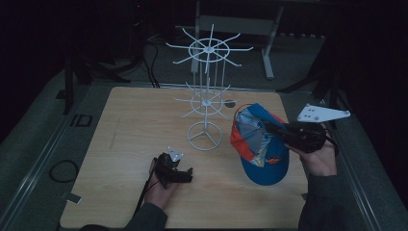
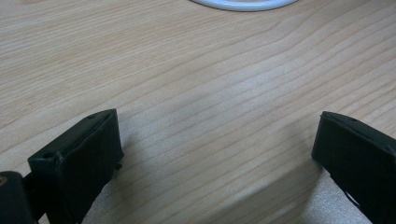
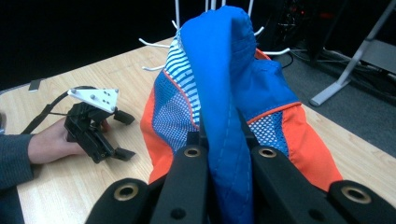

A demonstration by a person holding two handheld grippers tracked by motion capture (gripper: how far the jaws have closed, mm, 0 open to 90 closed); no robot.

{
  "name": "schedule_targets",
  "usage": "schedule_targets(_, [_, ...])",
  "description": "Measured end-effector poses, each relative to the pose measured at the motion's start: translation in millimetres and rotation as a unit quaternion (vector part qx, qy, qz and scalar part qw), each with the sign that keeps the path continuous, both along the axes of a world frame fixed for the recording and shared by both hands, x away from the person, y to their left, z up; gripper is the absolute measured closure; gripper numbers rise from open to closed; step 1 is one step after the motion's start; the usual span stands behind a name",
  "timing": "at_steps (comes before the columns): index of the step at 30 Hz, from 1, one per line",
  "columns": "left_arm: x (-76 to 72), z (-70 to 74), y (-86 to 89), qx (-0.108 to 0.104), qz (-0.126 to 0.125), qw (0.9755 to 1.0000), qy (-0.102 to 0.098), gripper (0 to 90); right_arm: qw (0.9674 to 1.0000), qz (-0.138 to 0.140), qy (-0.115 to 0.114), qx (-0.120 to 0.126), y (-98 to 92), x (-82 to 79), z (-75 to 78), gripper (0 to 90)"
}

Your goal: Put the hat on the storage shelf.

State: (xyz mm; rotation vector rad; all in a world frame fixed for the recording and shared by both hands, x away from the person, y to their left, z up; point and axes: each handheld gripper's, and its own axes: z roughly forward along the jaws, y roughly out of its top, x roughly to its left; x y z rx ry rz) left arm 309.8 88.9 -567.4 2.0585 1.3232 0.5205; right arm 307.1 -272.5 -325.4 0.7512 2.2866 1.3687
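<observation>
Pinching the blue cap (image 3: 224, 70), the right gripper's (image 3: 229, 154) fingers clamp it; left gripper's (image 1: 185, 174) fingers spread.

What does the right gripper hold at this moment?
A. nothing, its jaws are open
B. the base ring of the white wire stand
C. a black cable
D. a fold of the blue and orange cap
D: the right gripper has its jaws closed on a blue fold of the cap.
</observation>
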Motion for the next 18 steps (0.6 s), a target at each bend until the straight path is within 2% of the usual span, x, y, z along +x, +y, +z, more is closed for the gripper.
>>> schedule_targets(8, [0.0, 0.0, 0.0, 0.000, 0.000, 1.0000, 0.000, 1.9, 0.9999, 0.011, -0.007, 0.004, 2.0, -1.6, 6.2, 88.6])
schedule_targets(18, [0.0, 0.0, 0.0, 0.000, 0.000, 1.0000, 0.000, 1.9, 0.9992, 0.025, -0.018, 0.025, 5.1, -1.7, 16.3, 88.4])
